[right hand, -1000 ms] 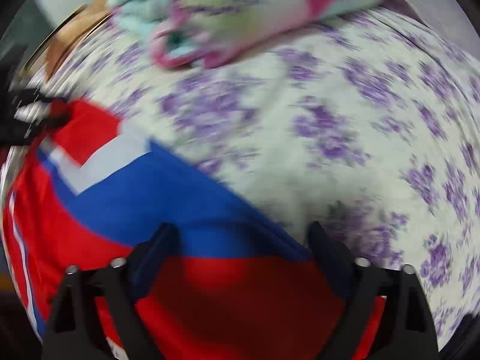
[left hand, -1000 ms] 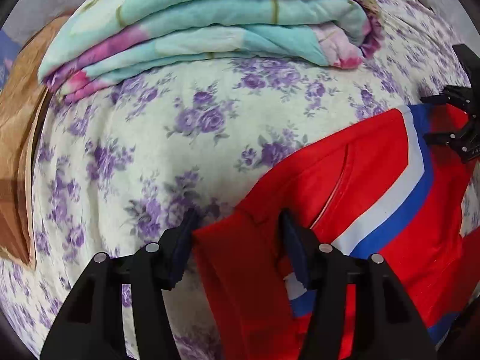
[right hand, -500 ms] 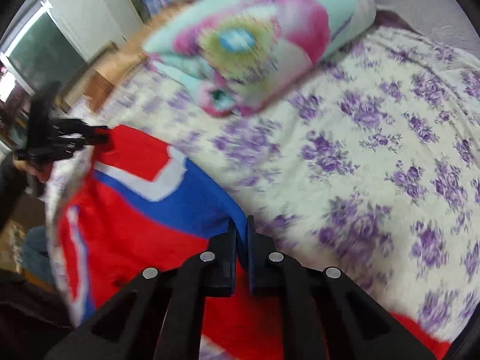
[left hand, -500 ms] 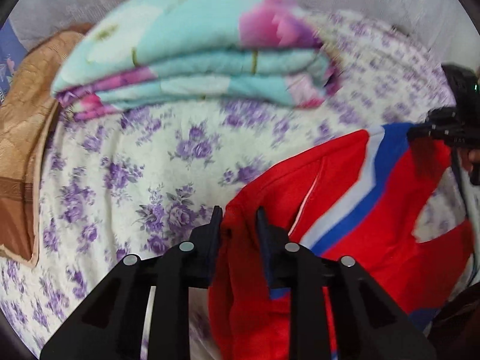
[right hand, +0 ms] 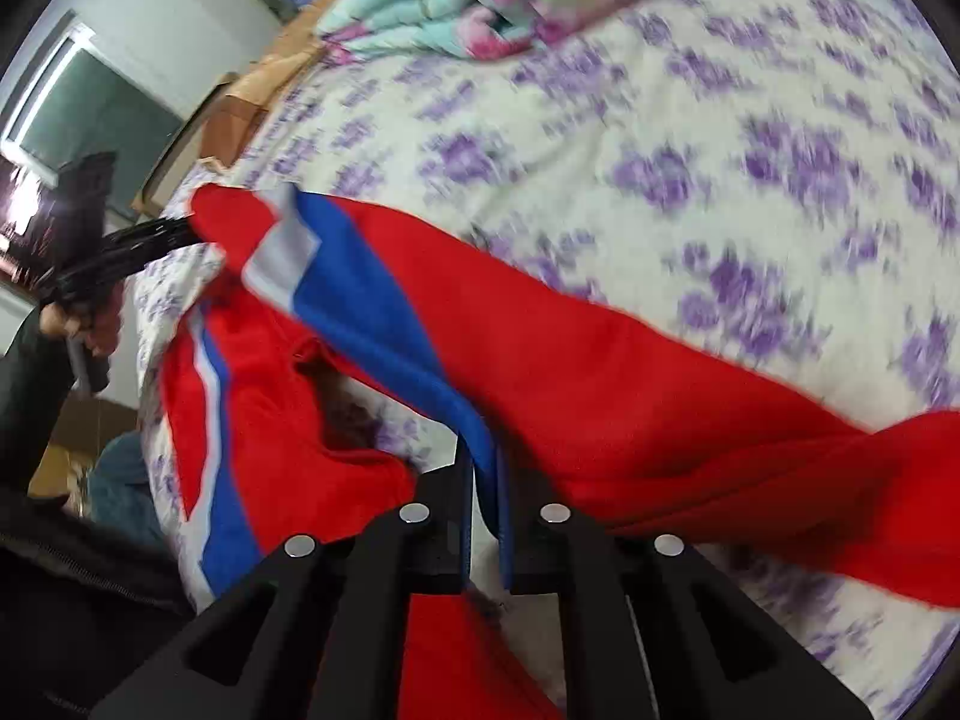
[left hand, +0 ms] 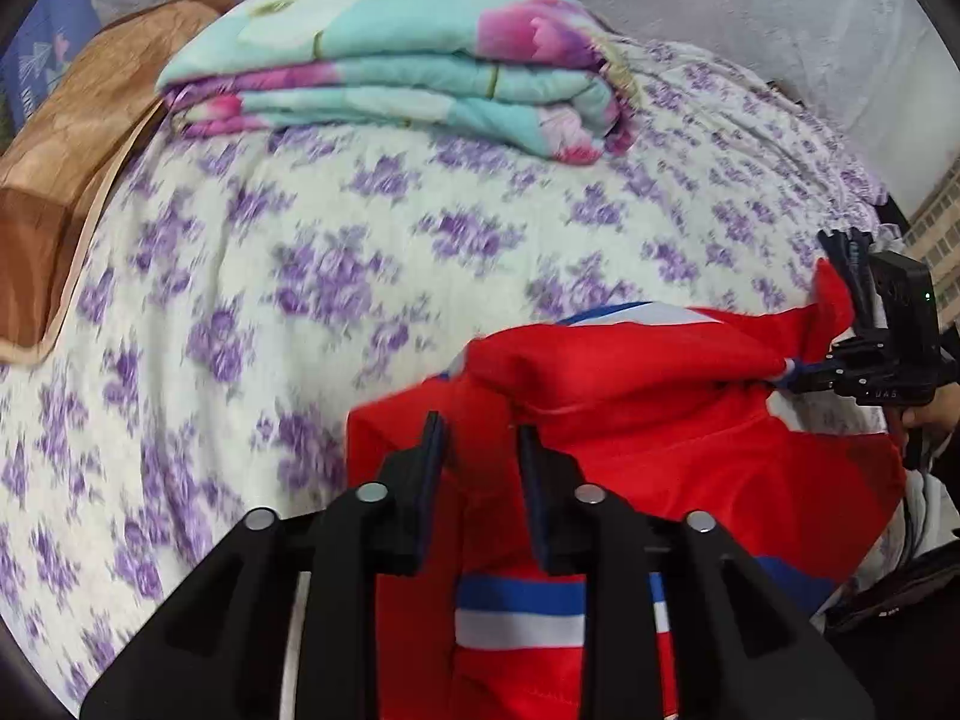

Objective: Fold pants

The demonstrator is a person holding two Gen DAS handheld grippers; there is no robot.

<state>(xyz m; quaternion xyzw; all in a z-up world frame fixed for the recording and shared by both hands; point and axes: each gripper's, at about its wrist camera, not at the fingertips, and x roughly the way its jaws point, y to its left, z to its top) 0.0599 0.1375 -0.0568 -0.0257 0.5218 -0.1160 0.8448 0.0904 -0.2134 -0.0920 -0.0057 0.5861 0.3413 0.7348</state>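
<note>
The red pants [left hand: 630, 396] with blue and white side stripes hang stretched between my two grippers above the flowered bed. My left gripper [left hand: 477, 438] is shut on a red edge of the pants; it shows at the far left of the right wrist view [right hand: 150, 234]. My right gripper [right hand: 483, 456] is shut on the blue stripe edge of the pants [right hand: 540, 348]; it shows at the right edge of the left wrist view [left hand: 840, 324]. The cloth sags in folds between them.
The bed has a white sheet with purple flowers [left hand: 360, 252]. A folded turquoise and pink quilt [left hand: 408, 66] lies at the far end. A brown pillow [left hand: 66, 180] lies at the left. A wall and window [right hand: 90, 102] are beyond the bed's left side.
Both grippers closed on the pants and lifted them off the bed. The cloth now hangs bunched and taut between them instead of lying flat.
</note>
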